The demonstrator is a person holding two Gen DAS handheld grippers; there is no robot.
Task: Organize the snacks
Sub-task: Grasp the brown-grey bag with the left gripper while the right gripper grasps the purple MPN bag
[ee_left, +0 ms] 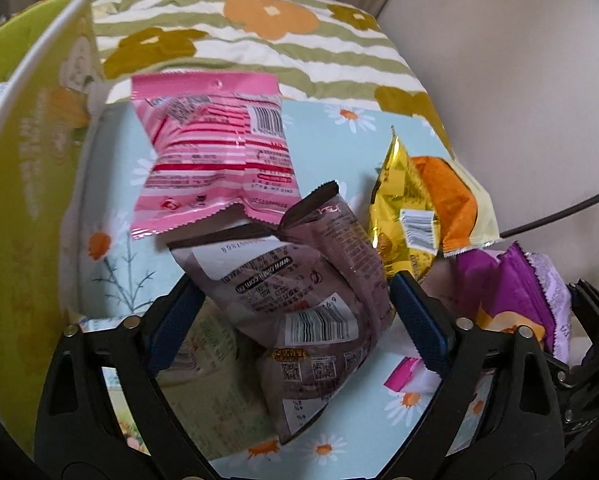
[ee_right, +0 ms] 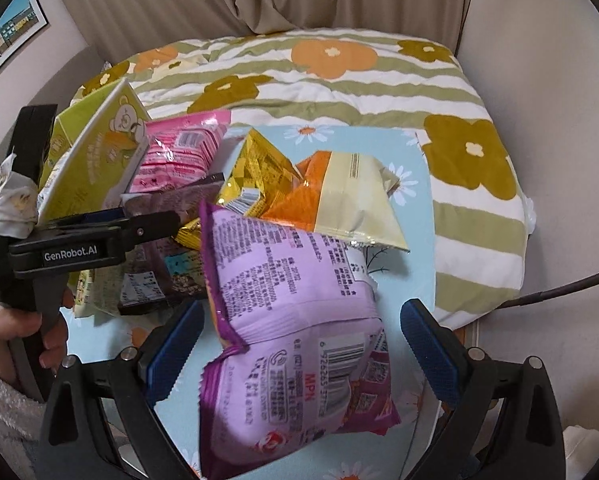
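Observation:
My left gripper (ee_left: 295, 282) points down over a brown snack bag (ee_left: 299, 292) lying on the daisy-print cloth (ee_left: 111, 280). Its blue pads (ee_left: 175, 320) stand at the bag's two sides without visibly squeezing it. My right gripper (ee_right: 303, 308) is open around a purple bag (ee_right: 299, 320), with a gap at each pad. Behind them lie a pink striped bag (ee_left: 211, 160), a gold bag (ee_left: 399, 208) and an orange and cream bag (ee_left: 451, 200). In the right wrist view the left gripper (ee_right: 171, 222) comes in from the left, held by a hand (ee_right: 15, 332).
A tall green box (ee_left: 31, 160) with a bear print stands open at the left edge of the cloth. A pale green packet (ee_left: 207, 380) lies under the brown bag. The cloth rests on a striped floral quilt (ee_right: 339, 80). A dark cable (ee_left: 559, 212) runs in from the right.

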